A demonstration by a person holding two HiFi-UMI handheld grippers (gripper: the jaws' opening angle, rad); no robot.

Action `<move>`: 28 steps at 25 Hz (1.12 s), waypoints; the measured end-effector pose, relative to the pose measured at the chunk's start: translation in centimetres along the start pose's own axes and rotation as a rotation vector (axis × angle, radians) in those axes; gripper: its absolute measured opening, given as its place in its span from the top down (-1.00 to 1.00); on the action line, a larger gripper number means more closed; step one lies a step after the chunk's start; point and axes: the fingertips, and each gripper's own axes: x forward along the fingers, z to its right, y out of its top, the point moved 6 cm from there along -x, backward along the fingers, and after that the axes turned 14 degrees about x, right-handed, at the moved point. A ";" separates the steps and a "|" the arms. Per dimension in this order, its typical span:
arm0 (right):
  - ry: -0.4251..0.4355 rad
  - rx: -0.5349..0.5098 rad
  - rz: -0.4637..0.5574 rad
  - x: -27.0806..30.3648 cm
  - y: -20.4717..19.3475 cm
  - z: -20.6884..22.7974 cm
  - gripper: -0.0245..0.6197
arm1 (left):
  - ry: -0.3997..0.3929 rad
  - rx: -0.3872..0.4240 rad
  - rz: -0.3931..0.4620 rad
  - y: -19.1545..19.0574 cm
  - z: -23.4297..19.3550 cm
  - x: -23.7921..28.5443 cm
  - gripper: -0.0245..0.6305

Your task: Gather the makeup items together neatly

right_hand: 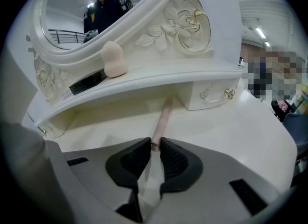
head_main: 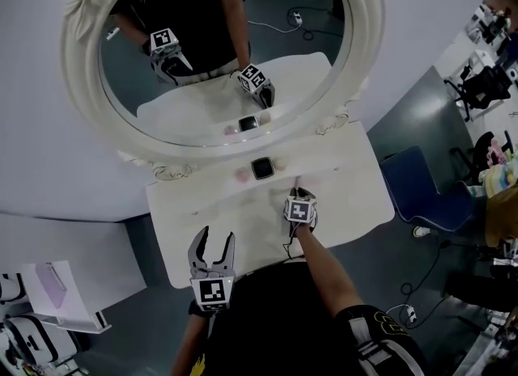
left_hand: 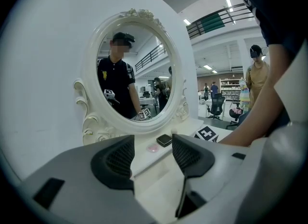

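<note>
- The slim pale pink stick (right_hand: pixel 162 122) is laid on the white desk (head_main: pixel 243 229), its far end pointed at the back edge.
- Its near end is clenched in the right claw (right_hand: pixel 155 143).
- The left claw (left_hand: pixel 153 143) is held released and empty at the desk's front left edge.
- The square black compact (head_main: pixel 261 168) and the beige egg-shaped sponge (right_hand: pixel 113 59) are set on the raised white shelf (right_hand: pixel 159 81) at the back.

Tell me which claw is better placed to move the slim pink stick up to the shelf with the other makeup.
The right claw: its jaws grip the end of the slim pink stick on the white tabletop. The left claw is open, empty, and near the table's front edge.
</note>
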 end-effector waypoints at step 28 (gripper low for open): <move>0.098 -0.133 0.166 -13.3 -0.2 5.6 0.70 | -0.178 0.047 0.081 2.3 3.6 2.4 0.16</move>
